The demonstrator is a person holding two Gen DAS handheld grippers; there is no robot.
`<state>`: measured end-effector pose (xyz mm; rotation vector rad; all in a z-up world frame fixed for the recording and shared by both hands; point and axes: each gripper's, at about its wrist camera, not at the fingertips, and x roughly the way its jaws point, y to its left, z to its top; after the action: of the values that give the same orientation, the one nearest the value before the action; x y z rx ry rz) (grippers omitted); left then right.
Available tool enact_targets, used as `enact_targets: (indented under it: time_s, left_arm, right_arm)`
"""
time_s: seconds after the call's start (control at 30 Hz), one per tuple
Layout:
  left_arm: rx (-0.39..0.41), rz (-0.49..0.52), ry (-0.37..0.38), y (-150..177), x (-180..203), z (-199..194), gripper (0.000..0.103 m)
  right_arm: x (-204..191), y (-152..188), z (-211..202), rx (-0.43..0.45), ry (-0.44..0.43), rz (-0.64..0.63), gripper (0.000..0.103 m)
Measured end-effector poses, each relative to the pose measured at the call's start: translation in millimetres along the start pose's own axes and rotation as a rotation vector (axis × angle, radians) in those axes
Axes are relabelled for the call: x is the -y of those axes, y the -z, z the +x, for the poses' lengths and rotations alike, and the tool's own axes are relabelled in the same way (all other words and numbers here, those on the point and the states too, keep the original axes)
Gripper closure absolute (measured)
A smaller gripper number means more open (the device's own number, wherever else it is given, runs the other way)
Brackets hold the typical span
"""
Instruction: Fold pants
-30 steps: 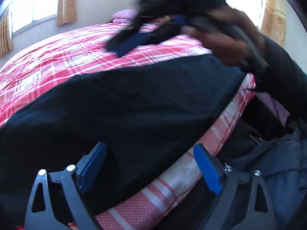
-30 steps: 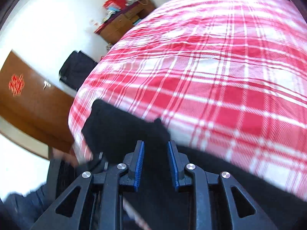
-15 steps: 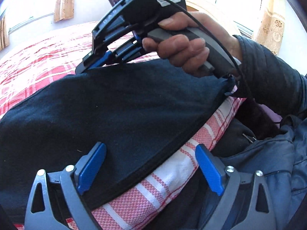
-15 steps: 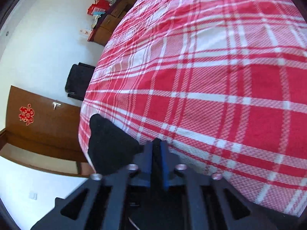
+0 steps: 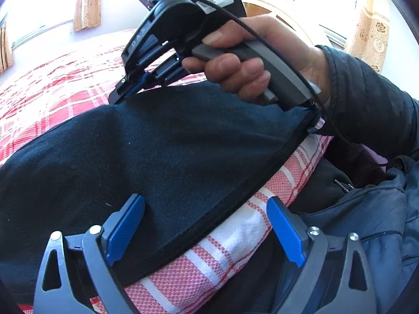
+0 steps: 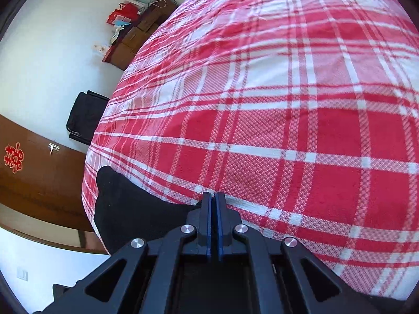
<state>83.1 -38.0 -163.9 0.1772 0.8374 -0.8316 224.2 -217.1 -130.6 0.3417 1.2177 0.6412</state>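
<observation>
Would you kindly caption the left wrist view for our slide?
Right tongs shut at the far edge of dark pants; left tongs open.

Few marks can be read. In the left wrist view, raised letters run along the black housing of the right tongs (image 5: pixel 125 93); they look like "DAS", though the last strokes are foreshortened and unsure. A white label (image 5: pixel 218 0) sits on top of that same housing, its print too small to make out. In the right wrist view, a red paper-cut sign (image 6: pixel 13 157), shaped like the Chinese double-happiness character 囍, is stuck on the brown wooden door (image 6: pixel 39 180). Red packages (image 6: pixel 123 14) on the far cabinet carry print that cannot be read
</observation>
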Motion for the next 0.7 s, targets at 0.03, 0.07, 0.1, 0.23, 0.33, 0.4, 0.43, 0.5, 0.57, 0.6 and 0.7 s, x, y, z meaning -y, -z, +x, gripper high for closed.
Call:
enact_targets:
  time_s: [0.03, 0.07, 0.1, 0.23, 0.33, 0.4, 0.43, 0.5, 0.57, 0.6, 0.7]
  left_arm:
    - [0.002, -0.002, -0.001, -1, 0, 0, 0.007]
    - [0.003, -0.005, -0.002, 0, 2, 0, 0.007]
    - [0.006, -0.01, -0.002, 0, 1, -1, 0.007]
    - [0.023, -0.036, -0.003, -2, -1, -6, 0.006]
    - [0.06, -0.05, -0.02, -7, -4, -14, 0.006]
    - [0.083, -0.063, -0.036, -12, -6, -19, 0.006]
    - [0.093, -0.07, -0.042, -14, -7, -21, 0.006]
    - [0.1, -0.083, -0.047, -17, -10, -20, 0.006]
    - [0.088, -0.102, -0.044, -19, -13, -16, 0.006]
    - [0.078, -0.112, -0.04, -20, -13, -13, 0.006]
    - [0.052, -0.121, -0.047, -23, -11, -3, 0.006]
  right_arm:
    - [-3, 1, -1, -0.003, 0.003, -0.02, 0.1]
    - [-4, 1, -4, -0.003, 0.003, -0.025, 0.098]
    - [-5, 3, -9, 0.002, 0.003, -0.025, 0.096]
    - [-1, 16, -53, 0.092, 0.017, -0.04, 0.051]
    - [11, 33, -97, 0.168, 0.024, -0.03, 0.051]
    - [22, 49, -130, 0.228, 0.057, -0.015, 0.051]
    - [26, 57, -143, 0.254, 0.083, -0.008, 0.051]
    - [42, 80, -179, 0.316, 0.149, 0.022, 0.051]
    - [56, 100, -208, 0.363, 0.186, 0.058, 0.051]
    - [67, 112, -228, 0.393, 0.209, 0.088, 0.051]
    - [96, 151, -288, 0.506, 0.291, 0.168, 0.051]
